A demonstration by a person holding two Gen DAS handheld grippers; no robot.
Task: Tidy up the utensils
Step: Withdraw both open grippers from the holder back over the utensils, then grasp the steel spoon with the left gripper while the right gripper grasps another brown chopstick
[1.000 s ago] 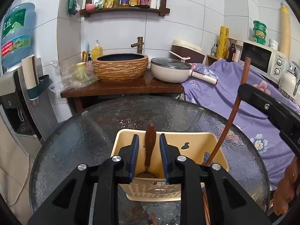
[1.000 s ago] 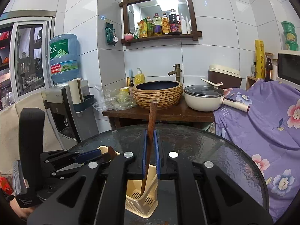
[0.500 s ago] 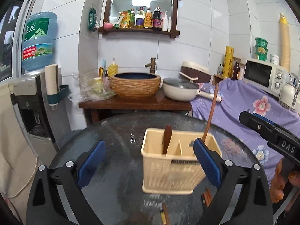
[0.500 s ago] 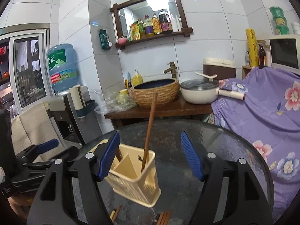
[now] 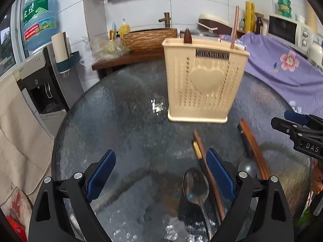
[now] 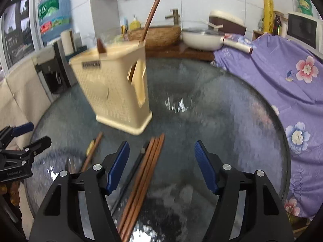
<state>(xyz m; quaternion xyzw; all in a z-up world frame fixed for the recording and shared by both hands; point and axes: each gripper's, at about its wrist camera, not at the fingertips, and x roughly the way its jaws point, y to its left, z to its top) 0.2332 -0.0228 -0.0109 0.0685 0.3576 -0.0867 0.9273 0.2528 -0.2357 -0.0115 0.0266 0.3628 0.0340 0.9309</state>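
Note:
A cream plastic utensil holder (image 5: 203, 84) stands on the round glass table (image 5: 125, 125), also in the right wrist view (image 6: 115, 92). A short wooden handle (image 5: 187, 36) and a long wooden stick (image 5: 234, 26) stand in it. A metal spoon (image 5: 195, 187) and a wood-handled utensil (image 5: 206, 165) lie on the glass between my left gripper's fingers. My left gripper (image 5: 160, 176) is open and empty. Several brown chopsticks (image 6: 143, 179) lie by my right gripper (image 6: 162, 167), which is open and empty.
More chopsticks (image 5: 253, 145) lie right of the spoon. A purple floral cloth (image 6: 282, 76) covers the counter at right. A wooden side table (image 6: 181, 50) holds a woven basin and a white pan. A water dispenser (image 5: 42, 76) stands at left.
Both grippers opened, let go of the wooden utensils now standing in the holder, and pulled back and down to low over the table near the loose utensils.

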